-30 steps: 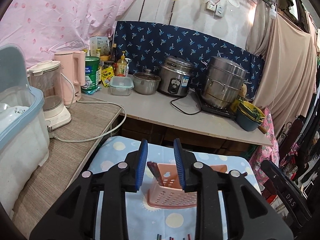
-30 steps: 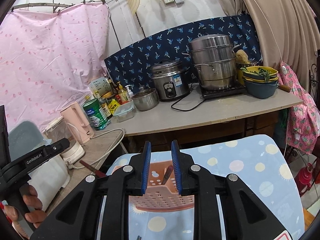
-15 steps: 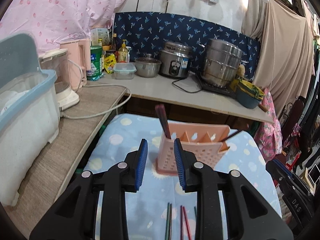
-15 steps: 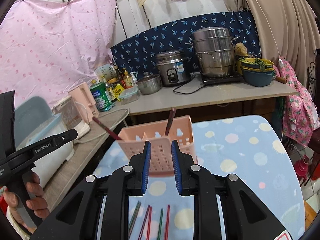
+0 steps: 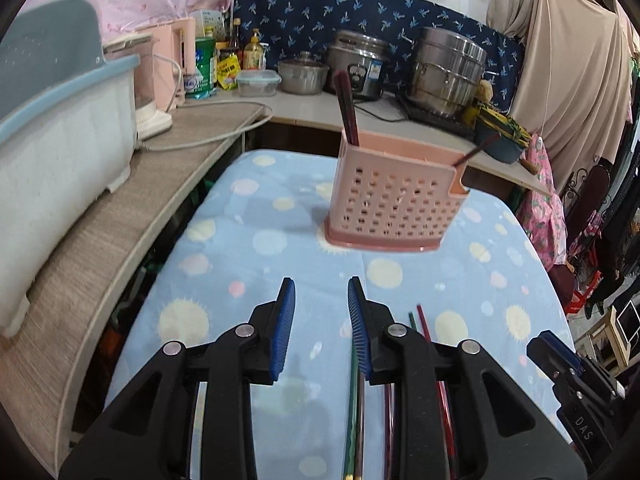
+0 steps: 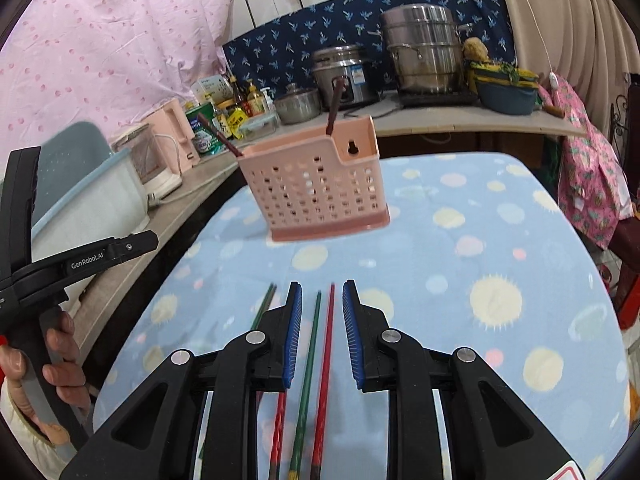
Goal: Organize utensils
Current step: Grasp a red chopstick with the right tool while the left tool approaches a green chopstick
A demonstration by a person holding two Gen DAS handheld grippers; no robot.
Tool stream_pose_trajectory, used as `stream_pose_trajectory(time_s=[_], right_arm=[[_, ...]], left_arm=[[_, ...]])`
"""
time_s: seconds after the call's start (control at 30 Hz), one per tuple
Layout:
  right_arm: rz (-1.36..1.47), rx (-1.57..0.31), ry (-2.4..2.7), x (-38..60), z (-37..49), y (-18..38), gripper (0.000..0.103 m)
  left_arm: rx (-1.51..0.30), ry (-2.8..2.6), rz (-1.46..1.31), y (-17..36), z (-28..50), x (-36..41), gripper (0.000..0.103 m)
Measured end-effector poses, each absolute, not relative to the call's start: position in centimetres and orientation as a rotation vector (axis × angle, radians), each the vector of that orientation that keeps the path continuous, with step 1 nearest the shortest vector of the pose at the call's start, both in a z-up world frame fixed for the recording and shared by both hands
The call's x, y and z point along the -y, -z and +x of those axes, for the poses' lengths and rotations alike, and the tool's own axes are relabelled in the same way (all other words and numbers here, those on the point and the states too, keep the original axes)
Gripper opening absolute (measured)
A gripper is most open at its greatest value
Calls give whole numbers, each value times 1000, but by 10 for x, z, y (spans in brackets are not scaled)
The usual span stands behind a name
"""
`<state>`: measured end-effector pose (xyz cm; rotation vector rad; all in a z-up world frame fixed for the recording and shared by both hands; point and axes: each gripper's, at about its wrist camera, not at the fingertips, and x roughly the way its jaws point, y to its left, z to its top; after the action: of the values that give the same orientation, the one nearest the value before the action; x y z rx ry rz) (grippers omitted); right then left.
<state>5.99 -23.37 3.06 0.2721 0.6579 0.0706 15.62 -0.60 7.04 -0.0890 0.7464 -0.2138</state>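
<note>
Left gripper (image 5: 321,312): jaws apart, nothing between the pads, over the blue spotted cloth (image 5: 248,240). Right gripper (image 6: 322,312): jaws apart, holding nothing; a green chopstick (image 6: 308,364) and a red chopstick (image 6: 326,360) lie on the cloth in the gap below its pads.

More chopsticks lie flat beside these: a green pair (image 6: 262,308) partly hidden by the right gripper's left finger, another red one (image 6: 278,420) under the same finger. In the left view, green and dark sticks (image 5: 354,408) run beneath the left gripper's right finger.

Pink holder (image 5: 394,200) stands upright on the cloth, well beyond both grippers. Two dark utensils in it: one near-upright (image 5: 347,108), one leaning out at the opposite end (image 5: 476,152).

Surroundings: counter behind the holder with rice cooker (image 5: 358,66), steamer pot (image 5: 448,72), small pot (image 5: 302,76), bowls (image 6: 506,90). Side shelf carries a blue-rimmed bin (image 5: 60,140), blender (image 5: 150,88), white cord (image 5: 208,140).
</note>
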Motion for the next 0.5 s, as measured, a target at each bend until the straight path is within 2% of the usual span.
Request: stream_pose_trajectory(time_s=[0.5], right_arm=[[194, -790, -62, 200, 11, 31, 21]], left_arm=[[-898, 231, -37, -6, 112, 11, 26]])
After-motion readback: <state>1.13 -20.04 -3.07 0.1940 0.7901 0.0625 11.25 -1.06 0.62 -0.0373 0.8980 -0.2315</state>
